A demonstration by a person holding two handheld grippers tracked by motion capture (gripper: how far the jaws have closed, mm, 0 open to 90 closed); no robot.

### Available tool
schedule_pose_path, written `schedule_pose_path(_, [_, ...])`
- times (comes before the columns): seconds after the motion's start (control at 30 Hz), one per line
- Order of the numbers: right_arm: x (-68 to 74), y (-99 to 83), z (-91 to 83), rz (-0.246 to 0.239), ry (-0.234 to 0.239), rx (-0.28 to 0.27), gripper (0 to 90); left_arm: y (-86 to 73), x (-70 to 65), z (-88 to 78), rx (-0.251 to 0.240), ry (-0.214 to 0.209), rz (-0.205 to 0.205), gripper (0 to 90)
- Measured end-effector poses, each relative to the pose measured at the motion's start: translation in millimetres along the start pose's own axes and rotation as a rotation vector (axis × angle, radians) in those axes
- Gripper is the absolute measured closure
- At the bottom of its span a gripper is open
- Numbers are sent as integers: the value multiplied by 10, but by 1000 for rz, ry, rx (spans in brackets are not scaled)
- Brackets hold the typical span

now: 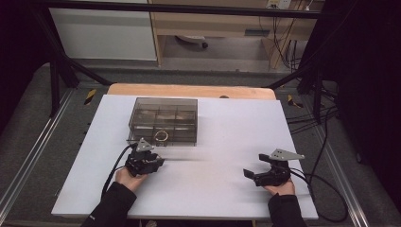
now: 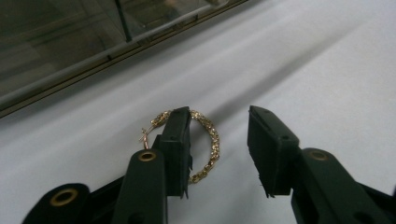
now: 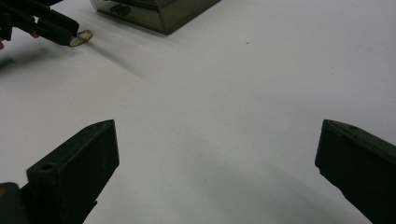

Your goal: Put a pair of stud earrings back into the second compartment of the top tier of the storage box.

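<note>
Spreading across most of the table is a smooth white board (image 1: 213, 142), with a strip of bare wood showing along its far edge. On the far left part of that board sits a smoky, see-through plastic box (image 1: 163, 120), rectangular, with thin walls dividing it into small compartments; whether anything lies inside them I cannot tell. Just in front of the box, on the near side, lies a gold hoop earring (image 2: 205, 142), a thin ring with a knobbly, bead-like texture and a fine wire clasp. It lies on the board, outside the box. The left gripper (image 2: 217, 147) is lowered over it, its black jaws partly spread: the hoop lies against the inner face of the left-hand jaw, while the other jaw stands clear of it, so nothing is pinched. The right gripper (image 1: 257, 166) rests well apart on the right side of the board, jaws spread wide with only bare white surface between them. Black cables trail from both grippers toward the person's dark sleeves at the near edge.
</note>
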State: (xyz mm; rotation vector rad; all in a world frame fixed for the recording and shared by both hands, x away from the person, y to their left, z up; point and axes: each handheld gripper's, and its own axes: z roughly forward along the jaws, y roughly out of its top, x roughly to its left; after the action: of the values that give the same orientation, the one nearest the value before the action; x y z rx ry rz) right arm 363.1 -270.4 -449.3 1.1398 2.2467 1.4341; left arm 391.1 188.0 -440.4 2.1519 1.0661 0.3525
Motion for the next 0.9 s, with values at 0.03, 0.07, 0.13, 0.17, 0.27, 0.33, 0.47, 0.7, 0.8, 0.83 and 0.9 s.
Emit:
schedule_pose_path(0.03, [0,0,1,1,0,1,5,0,-1,5,-1,1,-2,606])
schedule_pose_path(0.07, [-2,-1,2,-2,-1,2,5,0,-1,10,-3,1,-5,614])
schedule_pose_path(0.13, [-2,-1,4,-4,-1,2,5,1,1,19,-1,2,-6,633])
schedule_pose_path(0.17, [-2,-1,4,-3,0,2,5,0,2,24,1,3,-9,641])
schedule_pose_path(0.27, [1,0,1,1,0,0,5,0,9,38,5,5,-11,665])
schedule_pose_path(0.33, [-1,-1,2,-1,-1,2,5,0,9,46,6,2,-12,677])
schedule_pose_path(0.47, [-2,-1,2,-1,-1,2,5,2,-1,50,4,0,-13,712])
schedule_pose_path(0.7, [-2,-1,3,-1,0,3,5,2,-12,63,6,3,-7,748])
schedule_pose_path(0.8, [-2,0,2,-1,-1,2,5,2,-13,67,7,6,-7,762])
schedule_pose_path(0.83, [-2,0,2,-1,-1,2,5,1,-13,69,8,9,-7,766])
schedule_pose_path(0.9, [-2,-1,3,-1,-1,3,4,1,-12,75,11,9,-9,772])
